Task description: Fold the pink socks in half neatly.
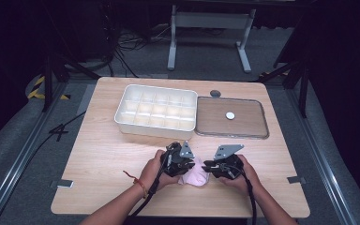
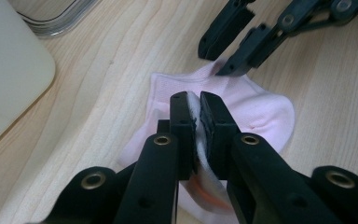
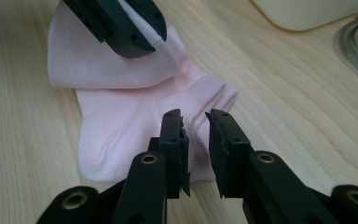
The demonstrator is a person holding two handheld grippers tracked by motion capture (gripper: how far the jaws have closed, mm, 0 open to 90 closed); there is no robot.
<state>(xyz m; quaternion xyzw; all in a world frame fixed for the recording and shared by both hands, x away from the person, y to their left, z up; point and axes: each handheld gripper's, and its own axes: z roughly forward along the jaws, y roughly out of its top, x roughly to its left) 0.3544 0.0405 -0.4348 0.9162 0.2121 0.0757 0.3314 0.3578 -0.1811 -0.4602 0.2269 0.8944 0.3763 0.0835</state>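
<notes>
A pale pink sock (image 1: 195, 178) lies folded on the wooden table near its front edge, between the person's two hands. My left gripper (image 2: 197, 100) is shut on a raised fold of the sock (image 2: 261, 107), and the fabric is squeezed between its pads. My right gripper (image 3: 196, 116) hovers over the cuff end of the sock (image 3: 121, 121) with a narrow gap between its jaws and no cloth caught in it. In the high view the left gripper (image 1: 189, 168) and right gripper (image 1: 210, 168) face each other over the sock.
A white compartment box (image 1: 122, 117) stands at the table's middle back. To its right lies a clear lid (image 1: 253, 126) with a small white disc (image 1: 230, 115) on it. A dark round knob (image 1: 215, 93) sits behind the lid.
</notes>
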